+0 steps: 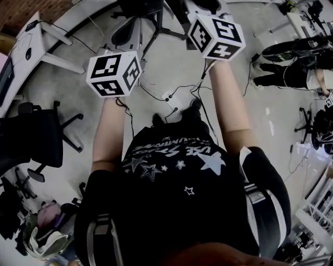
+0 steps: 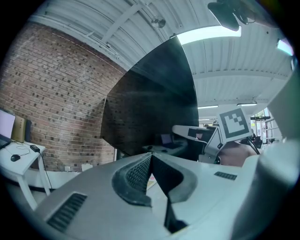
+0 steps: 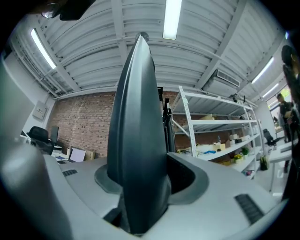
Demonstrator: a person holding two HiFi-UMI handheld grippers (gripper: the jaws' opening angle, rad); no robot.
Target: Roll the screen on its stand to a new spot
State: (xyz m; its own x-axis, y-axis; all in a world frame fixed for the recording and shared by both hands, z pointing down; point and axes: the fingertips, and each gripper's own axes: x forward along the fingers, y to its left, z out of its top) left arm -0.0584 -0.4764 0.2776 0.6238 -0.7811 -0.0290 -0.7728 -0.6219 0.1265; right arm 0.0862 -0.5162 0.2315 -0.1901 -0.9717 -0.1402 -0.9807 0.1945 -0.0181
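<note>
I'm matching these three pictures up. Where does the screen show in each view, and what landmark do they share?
Head view: not made out there.
Left gripper view: the screen, a broad dark panel at centre, above the jaws.
Right gripper view: the screen edge-on at centre, upright between the jaws.
Shared landmark: the brick wall, top left in the head view, left in both gripper views.

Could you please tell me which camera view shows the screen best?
The left gripper view: the screen shows its broad dark surface there, running down into the left tongs. The right gripper view shows only its edge, between the right tongs. The head view shows none of it.
</note>
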